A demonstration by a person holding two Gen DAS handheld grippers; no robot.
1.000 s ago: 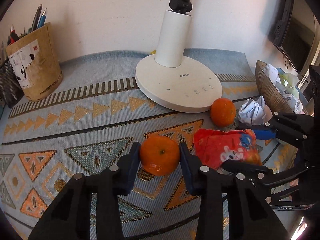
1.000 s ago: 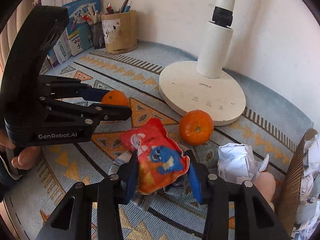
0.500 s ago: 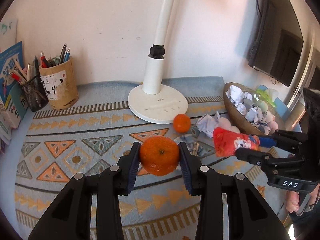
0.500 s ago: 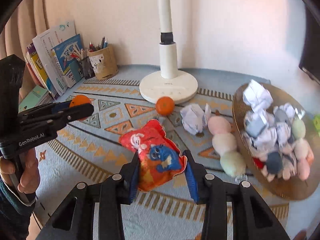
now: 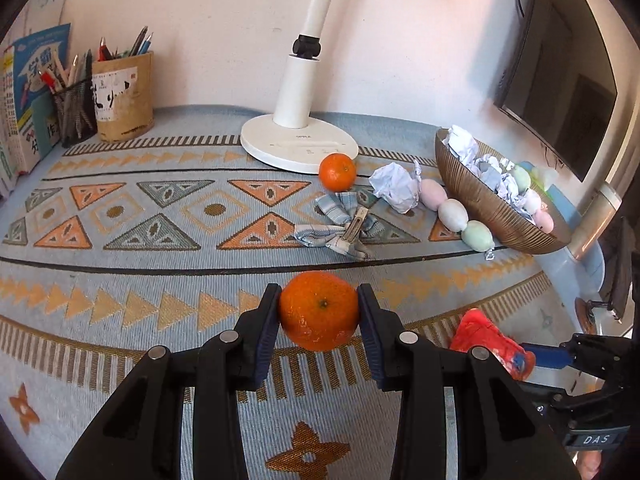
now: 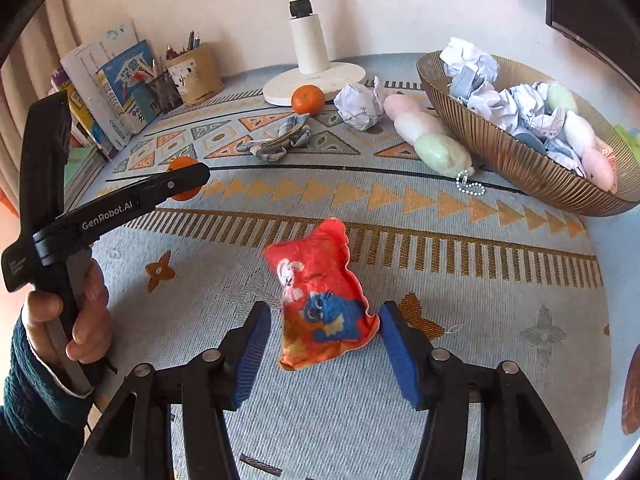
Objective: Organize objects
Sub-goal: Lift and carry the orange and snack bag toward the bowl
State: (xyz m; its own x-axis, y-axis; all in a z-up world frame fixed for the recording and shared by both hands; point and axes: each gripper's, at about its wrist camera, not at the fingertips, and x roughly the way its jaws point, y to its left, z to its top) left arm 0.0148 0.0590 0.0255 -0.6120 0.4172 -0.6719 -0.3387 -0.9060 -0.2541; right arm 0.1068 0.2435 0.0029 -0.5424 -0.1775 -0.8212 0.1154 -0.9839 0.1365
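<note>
My left gripper is shut on an orange and holds it above the patterned cloth near the table's front. From the right wrist view that same orange peeks out behind the left gripper's fingers. My right gripper has its jaws opening. A red snack packet with a blue cartoon figure sits loose between them, and neither blue pad touches it. The left wrist view shows the packet low at the right. A second orange rests by the lamp base.
A white desk lamp stands at the back. To the right are crumpled paper, a checked cloth bow, pastel egg shapes and a ribbed bronze bowl of paper balls. Pen holders and books stand at back left.
Both grippers have drawn back from the lamp toward the table's near edge. The right jaws have parted and let go of the red packet. The left still grips its orange.
</note>
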